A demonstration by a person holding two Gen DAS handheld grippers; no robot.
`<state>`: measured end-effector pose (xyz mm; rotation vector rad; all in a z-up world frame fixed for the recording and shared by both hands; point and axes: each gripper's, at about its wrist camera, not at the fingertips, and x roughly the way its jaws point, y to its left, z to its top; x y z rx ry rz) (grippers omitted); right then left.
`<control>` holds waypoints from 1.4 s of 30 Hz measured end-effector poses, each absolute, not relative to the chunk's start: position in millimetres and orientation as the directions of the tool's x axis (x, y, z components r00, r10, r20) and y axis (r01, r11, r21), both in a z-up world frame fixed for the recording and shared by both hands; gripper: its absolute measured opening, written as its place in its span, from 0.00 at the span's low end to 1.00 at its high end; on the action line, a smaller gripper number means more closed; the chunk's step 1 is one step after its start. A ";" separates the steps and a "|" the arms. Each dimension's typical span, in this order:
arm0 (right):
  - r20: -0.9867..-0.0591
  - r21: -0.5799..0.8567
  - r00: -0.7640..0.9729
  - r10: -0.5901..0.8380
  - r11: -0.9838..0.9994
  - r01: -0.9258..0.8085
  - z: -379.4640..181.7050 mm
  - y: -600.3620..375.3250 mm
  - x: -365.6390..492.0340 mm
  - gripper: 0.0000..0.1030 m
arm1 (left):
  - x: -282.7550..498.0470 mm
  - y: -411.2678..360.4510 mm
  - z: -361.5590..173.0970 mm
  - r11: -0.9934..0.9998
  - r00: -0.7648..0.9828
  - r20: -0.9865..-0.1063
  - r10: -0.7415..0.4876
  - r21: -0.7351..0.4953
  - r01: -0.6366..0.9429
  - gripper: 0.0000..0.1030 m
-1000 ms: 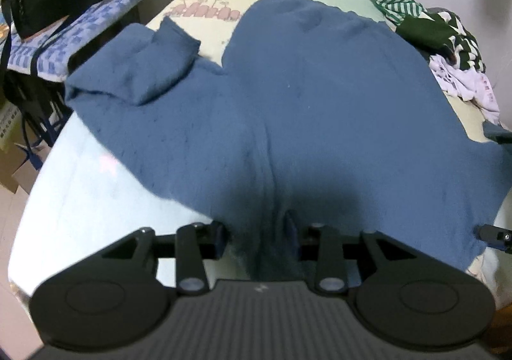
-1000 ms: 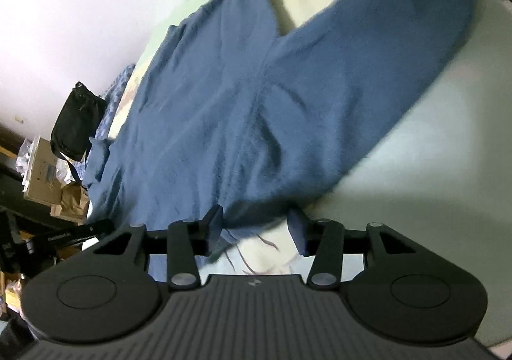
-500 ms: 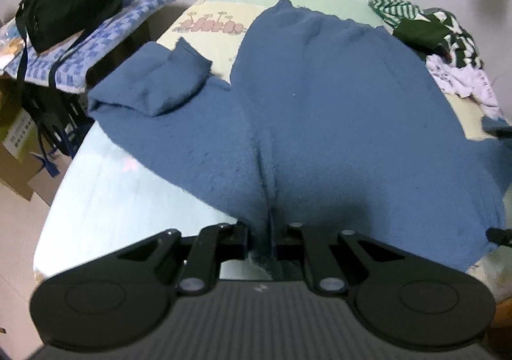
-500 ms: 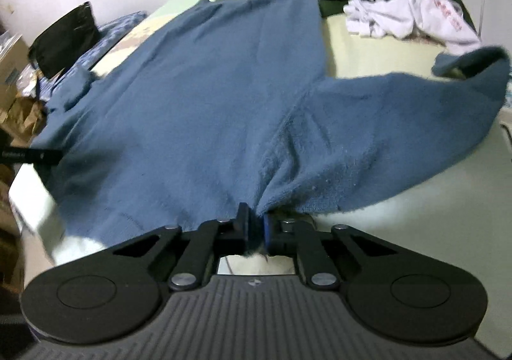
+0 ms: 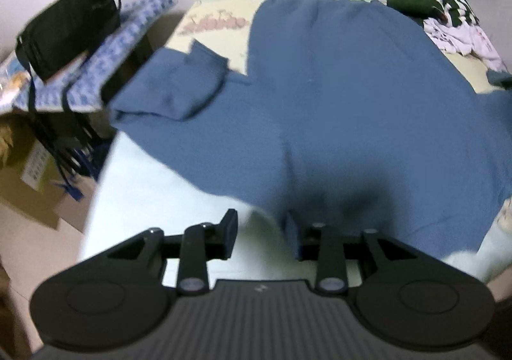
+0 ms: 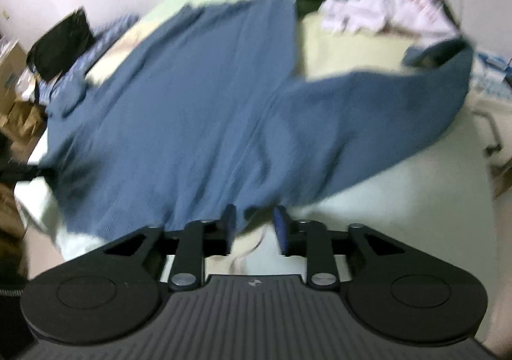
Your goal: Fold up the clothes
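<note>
**Blue sweater spread on the bed, both claws parted at its near hem**

A blue sweater [image 5: 352, 97] lies flat across the bed [image 5: 153, 200], its body running away from the cameras toward the far wall. One sleeve [image 5: 169, 94] is doubled over on itself at the bed's left edge; the other sleeve [image 6: 384, 123] stretches out to the right, with its cuff curled up.

The left claw [image 5: 260, 236] hovers over the near hem at the sweater's left shoulder area. Its jaws have just been opening and now stand partly apart; the right-hand finger [image 5: 292, 238] sits at the edge of the cloth, the left-hand one is over bare sheet, and nothing is pinched between them.

The right claw [image 6: 254, 227] hangs at the near hem where the body meets the right sleeve. Its jaws too have just been opening and stand at a narrow-to-middling gap, with pale sheet visible in it (the cloth edge lies just beyond the tips, and the picture is blurred).

A heap of green-striped and white clothes [image 5: 448, 17] sits at the bed's far right corner. Off the left side, a black bag [image 5: 67, 30] rests on a blue checked cloth [image 5: 128, 33], with cardboard boxes [image 5: 35, 177] below.
</note>
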<state>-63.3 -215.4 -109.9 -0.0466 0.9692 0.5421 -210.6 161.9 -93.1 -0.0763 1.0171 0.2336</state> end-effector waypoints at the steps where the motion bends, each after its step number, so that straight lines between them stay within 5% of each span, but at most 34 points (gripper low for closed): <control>1: -0.779 0.202 0.461 0.424 0.867 -0.455 -106.5 -217.2 -60.1 0.30 | -212.7 166.8 -86.5 0.971 0.503 -0.846 0.175 0.064 -0.231 0.29; 9: -0.749 0.227 0.456 0.481 0.832 -0.506 -133.2 -177.5 -19.4 0.30 | -152.7 165.7 -54.0 0.971 0.646 -0.743 0.174 0.022 -0.236 0.26; 11: -0.753 0.214 0.448 0.482 0.823 -0.526 -139.0 -164.6 -14.4 0.30 | -126.2 149.7 -64.7 0.980 0.660 -0.733 0.166 0.048 -0.193 0.33; 16: -0.789 0.082 0.485 0.376 0.848 -0.524 -149.8 -156.5 -1.7 0.31 | -60.6 132.9 -111.6 0.974 0.610 -0.759 0.227 0.191 -0.126 0.36; 21: -0.832 -0.007 0.482 0.275 0.863 -0.505 -148.0 -169.2 12.1 0.35 | -37.1 188.4 -127.1 0.984 0.564 -0.813 0.144 0.057 -0.169 0.32; 23: -0.836 -0.059 0.505 0.215 0.880 -0.472 -139.3 -164.4 21.4 0.39 | -21.1 192.9 -116.5 0.983 0.587 -0.790 0.178 0.113 -0.145 0.27; 28: -0.770 0.144 0.523 0.364 0.899 -0.414 -100.9 -138.7 78.7 0.40 | 50.4 194.2 -95.5 0.997 0.659 -0.748 0.074 0.044 -0.062 0.32; 35: -0.776 0.057 0.523 0.354 0.864 -0.500 -137.3 -54.2 158.8 0.40 | 141.0 191.6 -136.6 0.987 0.649 -0.744 0.157 0.140 -0.077 0.25; 36: -0.771 0.047 0.535 0.346 0.868 -0.494 -141.7 -54.2 167.1 0.40 | 145.8 195.6 -138.5 0.982 0.656 -0.732 0.183 0.165 -0.090 0.28; 38: -0.761 0.027 0.558 0.331 0.876 -0.482 -150.3 -54.2 183.6 0.39 | 154.9 203.8 -142.3 0.969 0.668 -0.705 0.237 0.216 -0.116 0.48; 40: -0.750 0.008 0.582 0.315 0.883 -0.468 -159.0 -54.2 200.1 0.33 | 162.3 211.0 -146.5 0.951 0.684 -0.668 0.294 0.278 -0.138 0.81; 41: -0.744 -0.005 0.591 0.311 0.882 -0.471 -160.4 -58.7 208.5 0.30 | 166.4 213.0 -149.0 0.933 0.690 -0.642 0.335 0.327 -0.149 0.82; 42: -0.738 -0.019 0.600 0.308 0.880 -0.475 -161.3 -64.0 216.8 0.29 | 170.5 215.0 -151.4 0.913 0.695 -0.614 0.374 0.374 -0.161 0.70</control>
